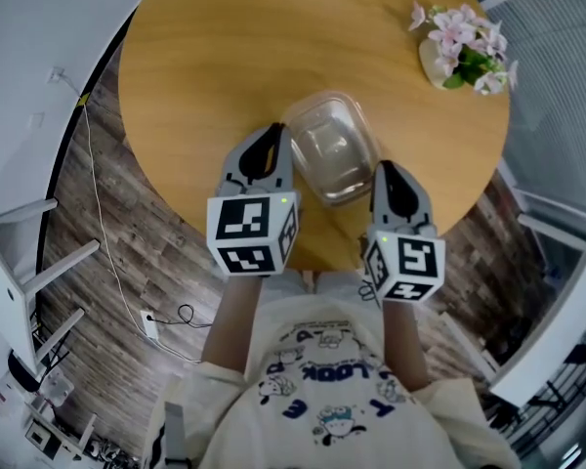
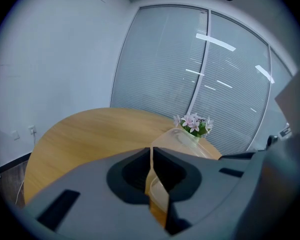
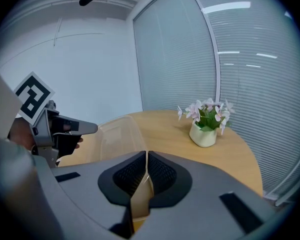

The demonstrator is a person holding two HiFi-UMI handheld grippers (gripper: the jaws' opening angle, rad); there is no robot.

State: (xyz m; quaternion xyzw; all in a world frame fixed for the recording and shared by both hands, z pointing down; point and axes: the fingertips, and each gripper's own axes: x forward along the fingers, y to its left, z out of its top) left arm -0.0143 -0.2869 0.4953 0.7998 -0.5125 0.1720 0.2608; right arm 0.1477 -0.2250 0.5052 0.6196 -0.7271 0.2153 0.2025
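Shirt (image 1: pixel 334 399) printed "LOOK"; left gripper (image 1: pixel 276 135) and right gripper (image 1: pixel 384 171) each clamp the clear container (image 1: pixel 330 148).

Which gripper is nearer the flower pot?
Right. The right gripper clamps the rim of the clear container on the side toward the flower pot; the left gripper clamps the opposite rim, farther away.

Container (image 1: pixel 330 148) clear, colourless; table (image 1: pixel 225 57) honey-brown wood grain. Far right: flowers (image 1: pixel 464 32) pink, leaves (image 1: pixel 472 66) green, pot (image 1: pixel 433 64) cream. Floor (image 1: pixel 107 213) grey-brown planks.
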